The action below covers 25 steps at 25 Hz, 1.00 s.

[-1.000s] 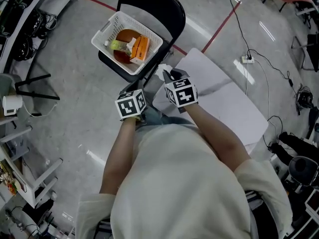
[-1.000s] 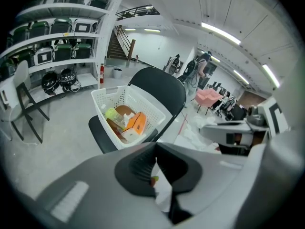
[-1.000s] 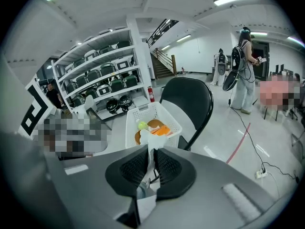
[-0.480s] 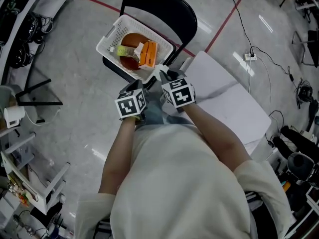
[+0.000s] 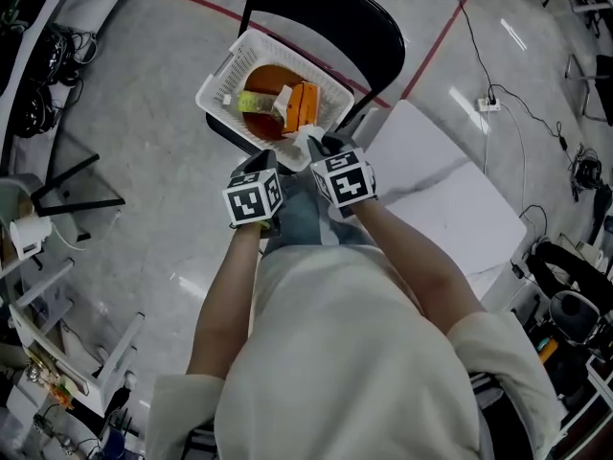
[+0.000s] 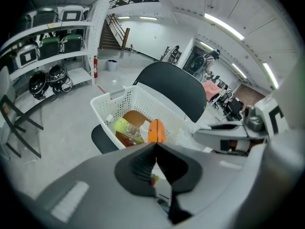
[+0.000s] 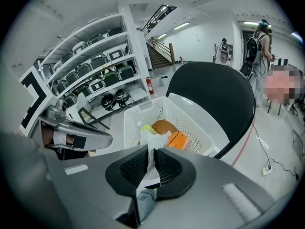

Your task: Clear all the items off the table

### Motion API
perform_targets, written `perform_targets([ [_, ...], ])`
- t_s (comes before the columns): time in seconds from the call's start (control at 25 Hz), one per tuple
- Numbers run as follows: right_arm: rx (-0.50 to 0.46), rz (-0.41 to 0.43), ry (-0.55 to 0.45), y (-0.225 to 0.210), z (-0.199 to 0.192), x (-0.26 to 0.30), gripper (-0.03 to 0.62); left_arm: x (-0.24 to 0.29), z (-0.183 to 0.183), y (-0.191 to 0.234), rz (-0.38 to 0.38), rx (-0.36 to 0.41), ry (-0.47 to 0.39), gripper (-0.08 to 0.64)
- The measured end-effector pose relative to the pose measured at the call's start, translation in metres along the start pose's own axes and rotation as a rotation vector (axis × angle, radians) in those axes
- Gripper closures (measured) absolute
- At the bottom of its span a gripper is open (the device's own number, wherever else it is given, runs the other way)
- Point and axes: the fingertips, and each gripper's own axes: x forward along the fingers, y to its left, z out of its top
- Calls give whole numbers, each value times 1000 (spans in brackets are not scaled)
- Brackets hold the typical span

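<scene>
A white basket sits on the seat of a black chair. It holds a brown bowl, an orange carton and a green bottle. My right gripper hovers at the basket's near rim, shut on a crumpled white tissue that sticks up between its jaws. My left gripper is beside it, just short of the rim, shut with nothing in it. In the left gripper view the basket lies straight ahead and the right gripper shows at the right.
A bare white table stands to the right of the chair. Red tape lines and a cable with a power strip cross the grey floor. Shelving runs along the left and stools stand at the right.
Both grippers have moved forward together to the basket's near rim, the tissue still pinched in the right one. The basket and chair sit nearer the grippers in view.
</scene>
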Motion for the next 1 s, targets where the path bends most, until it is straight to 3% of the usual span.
perform_targets([
  [0.64,38,16,80,23,13,68,563,27,27,48,-14,3,46,552],
  [0.72,52,35,84,28,13,71,534,29,27,50,-17,4,51,552],
  [0.84,70,53,83,31,14,73,427,30,28,50,-22,4,55,552],
  [1.0,70,46,77,29,17,72,403,31,31,49,-30,8,53,552],
])
